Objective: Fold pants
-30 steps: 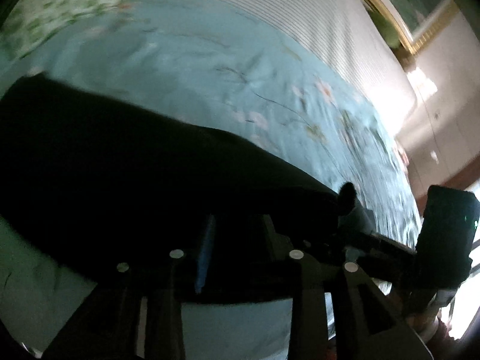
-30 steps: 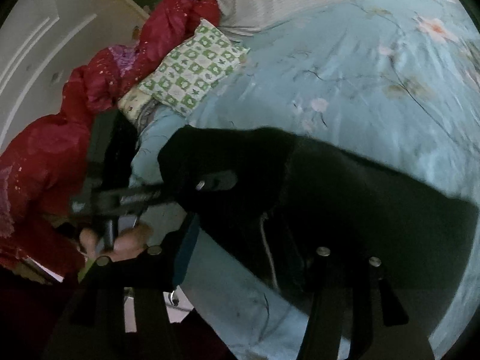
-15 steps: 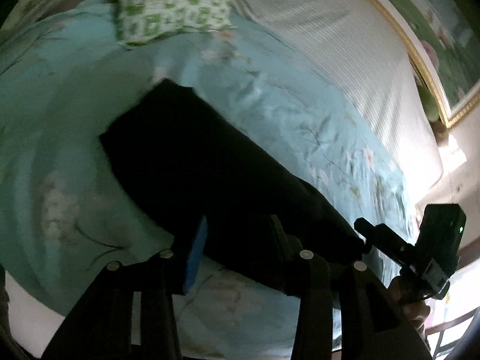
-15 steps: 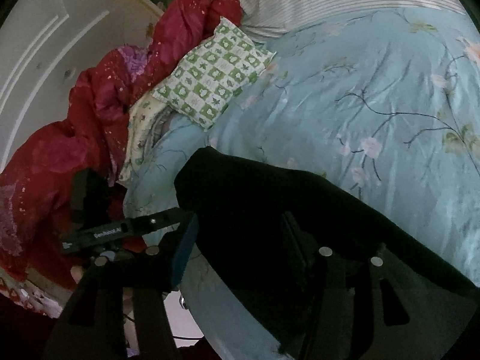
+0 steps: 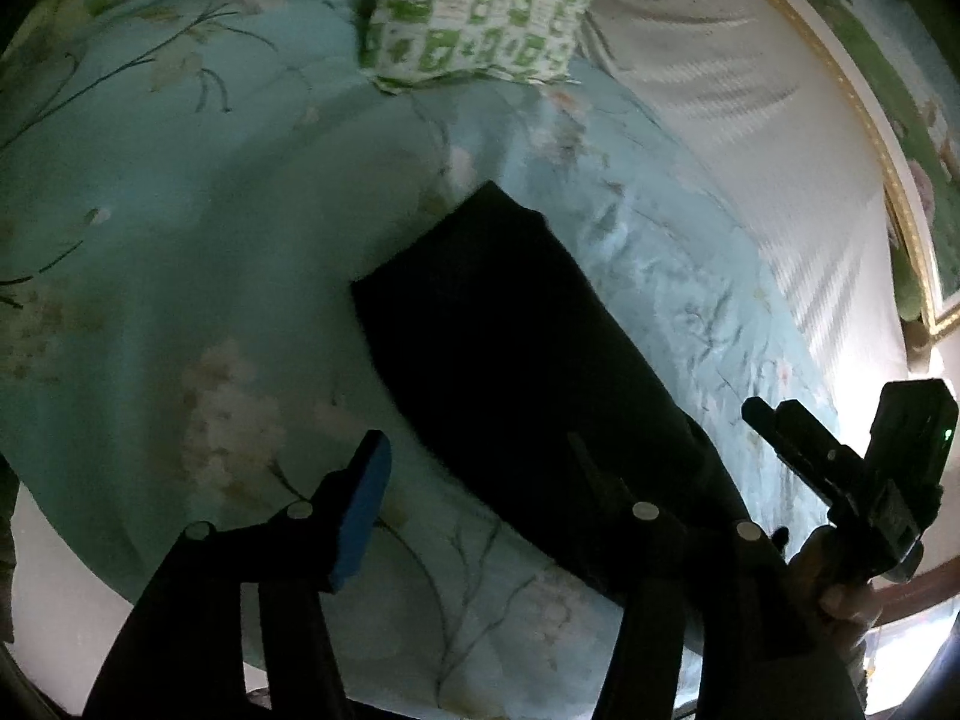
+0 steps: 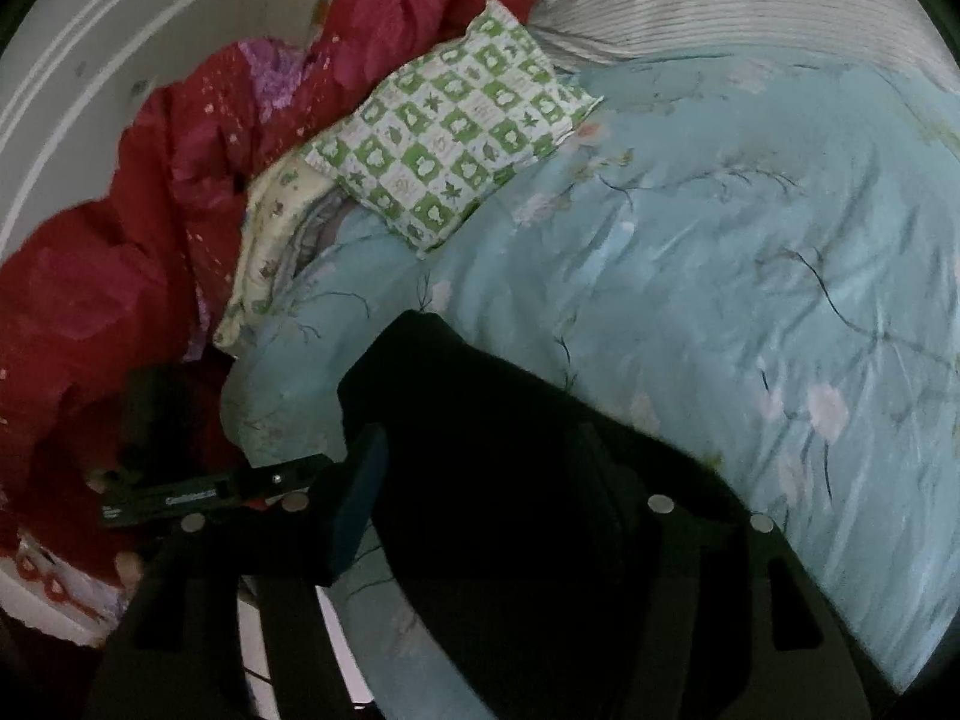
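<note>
The black pants (image 5: 510, 348) lie flat in a long folded strip on the light blue floral bed cover (image 5: 180, 240); they also show in the right wrist view (image 6: 510, 450). My left gripper (image 5: 474, 474) is open and empty above the near edge of the pants. My right gripper (image 6: 480, 474) is open and empty above the pants' near end. The right gripper also shows at the right edge of the left wrist view (image 5: 840, 468), held in a hand. The left gripper shows at the left of the right wrist view (image 6: 198, 495).
A green-and-white checked pillow (image 6: 450, 138) lies at the head of the bed, past the pants. A red quilt (image 6: 150, 210) is heaped at the left. A striped white sheet (image 5: 750, 138) covers the far side. The bed's near edge (image 5: 60, 570) is just below my left gripper.
Both grippers have let go of the pants and drawn back and up. The pants, held close a second ago, now lie flat on the cover, and more of the bed shows.
</note>
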Demonstrator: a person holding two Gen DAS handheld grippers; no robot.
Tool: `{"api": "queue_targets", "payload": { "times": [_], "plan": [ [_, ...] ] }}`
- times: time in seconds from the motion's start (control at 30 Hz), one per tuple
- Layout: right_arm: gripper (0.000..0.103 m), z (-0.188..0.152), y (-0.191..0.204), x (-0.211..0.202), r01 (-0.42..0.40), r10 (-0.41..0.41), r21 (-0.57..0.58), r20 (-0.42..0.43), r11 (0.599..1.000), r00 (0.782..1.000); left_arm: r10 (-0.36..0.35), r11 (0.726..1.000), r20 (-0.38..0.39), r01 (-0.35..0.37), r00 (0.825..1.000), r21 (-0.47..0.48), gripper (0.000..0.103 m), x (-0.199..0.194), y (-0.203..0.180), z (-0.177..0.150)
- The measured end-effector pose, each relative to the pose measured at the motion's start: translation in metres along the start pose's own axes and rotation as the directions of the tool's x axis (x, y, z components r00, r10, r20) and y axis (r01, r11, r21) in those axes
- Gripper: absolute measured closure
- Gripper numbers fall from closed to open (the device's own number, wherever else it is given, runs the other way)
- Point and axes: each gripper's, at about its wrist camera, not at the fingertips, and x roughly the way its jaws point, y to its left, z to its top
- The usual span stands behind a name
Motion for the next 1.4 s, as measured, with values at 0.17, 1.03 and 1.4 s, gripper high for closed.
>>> {"api": "queue_targets", "payload": {
  "times": [0.17, 1.03, 1.4],
  "plan": [
    [0.039, 0.019, 0.009, 0.028, -0.002, -0.001, -0.056, -0.057, 0.998, 0.998, 0.007, 0.999, -0.013, -0.008, 1.000, -0.036, 0.042, 0.005, 0.014, 0.004],
    [0.039, 0.067, 0.026, 0.180, -0.087, -0.002, -0.240, -0.345, 0.967, 0.938, 0.053, 0.995, -0.016, -0.054, 0.998, -0.080, 0.057, 0.046, 0.032, 0.028],
    [0.082, 0.067, 0.050, 0.151, -0.113, 0.017, -0.293, -0.311, 0.949, 0.950, -0.005, 1.000, 0.047, 0.005, 0.999, -0.003, 0.085, 0.025, 0.003, 0.026]
  ]
}}
